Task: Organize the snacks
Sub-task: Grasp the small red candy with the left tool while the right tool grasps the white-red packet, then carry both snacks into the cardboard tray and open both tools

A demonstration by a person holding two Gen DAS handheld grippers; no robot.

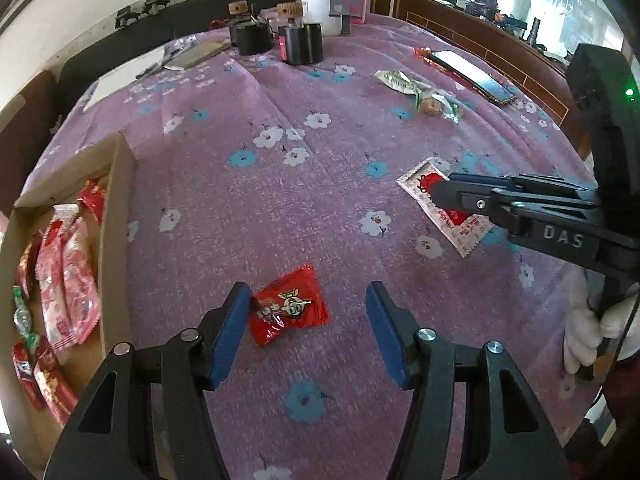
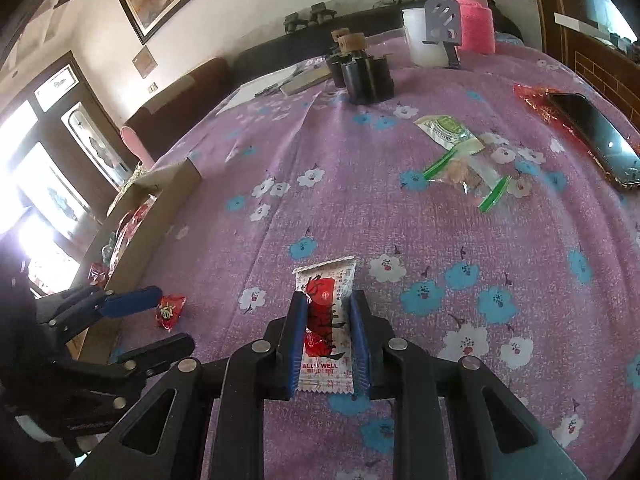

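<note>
purple floral cloth, red candy wrapper, white/red sachet, blue-padded tongs

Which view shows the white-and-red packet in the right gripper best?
The right wrist view: the white-and-red packet lies lengthwise between the right gripper's blue pads, print readable. In the left wrist view the gripper covers its middle, leaving only the ends.

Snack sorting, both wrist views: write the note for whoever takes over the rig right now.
Right gripper: shut on the white and red packet, which lies on the purple cloth.
Left gripper: open, the small red candy bag between its fingers, not gripped.
Cardboard box at the left edge already holds several red and pink packets.
Left to do: box those two, then the green packet and the clear cookie bag farther back.
</note>
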